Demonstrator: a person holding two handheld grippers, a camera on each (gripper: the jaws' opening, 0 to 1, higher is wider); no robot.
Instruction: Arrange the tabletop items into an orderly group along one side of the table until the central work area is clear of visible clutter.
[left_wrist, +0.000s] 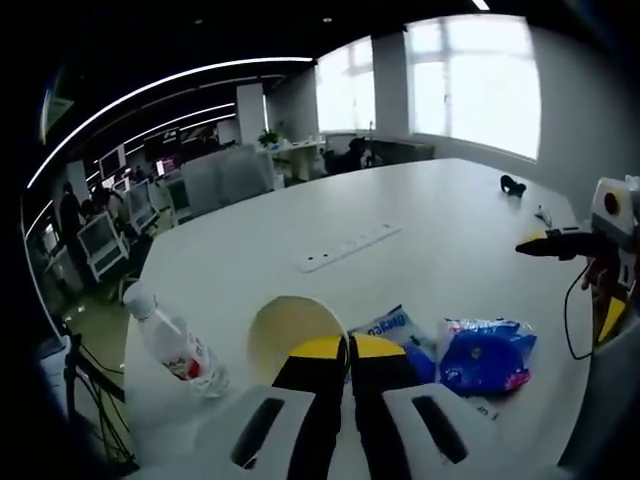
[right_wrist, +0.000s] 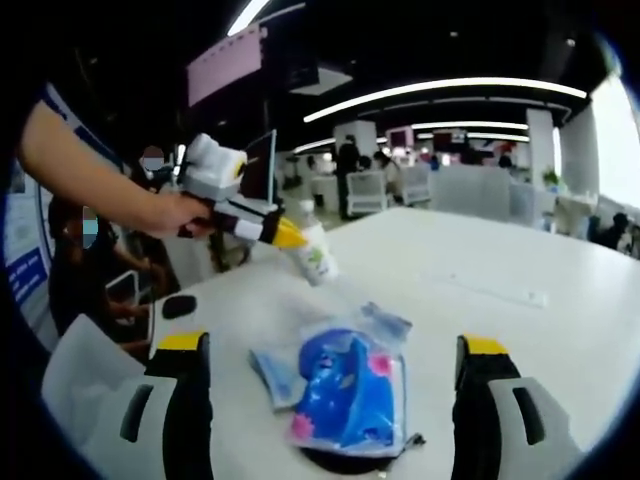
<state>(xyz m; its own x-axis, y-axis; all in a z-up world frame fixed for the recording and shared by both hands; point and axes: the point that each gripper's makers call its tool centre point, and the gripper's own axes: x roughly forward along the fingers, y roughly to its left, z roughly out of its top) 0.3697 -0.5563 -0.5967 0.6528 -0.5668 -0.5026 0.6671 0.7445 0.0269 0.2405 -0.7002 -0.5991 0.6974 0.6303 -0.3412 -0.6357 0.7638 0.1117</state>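
Observation:
My left gripper (left_wrist: 349, 348) is shut on the rim of a white paper cup (left_wrist: 290, 330), whose mouth faces the camera. In the right gripper view a person's hand holds that gripper (right_wrist: 285, 236) with the cup (right_wrist: 315, 256) at its yellow tip, above the table. A blue snack bag (right_wrist: 345, 390) lies on the white table (right_wrist: 520, 330), between the wide-apart jaws of my open right gripper (right_wrist: 333, 350). Smaller pale packets (right_wrist: 275, 370) lie beside it. The bag (left_wrist: 487, 355) and a blue-printed packet (left_wrist: 395, 328) sit right of the cup. A clear bottle (left_wrist: 175, 345) with a red label lies near the left edge.
A white power strip (left_wrist: 350, 247) lies across the table's middle. A small black object (left_wrist: 513, 185) sits near the far right edge. The right gripper (left_wrist: 540, 243) comes in from the right with a dangling cable. Office desks, chairs and people stand beyond the table.

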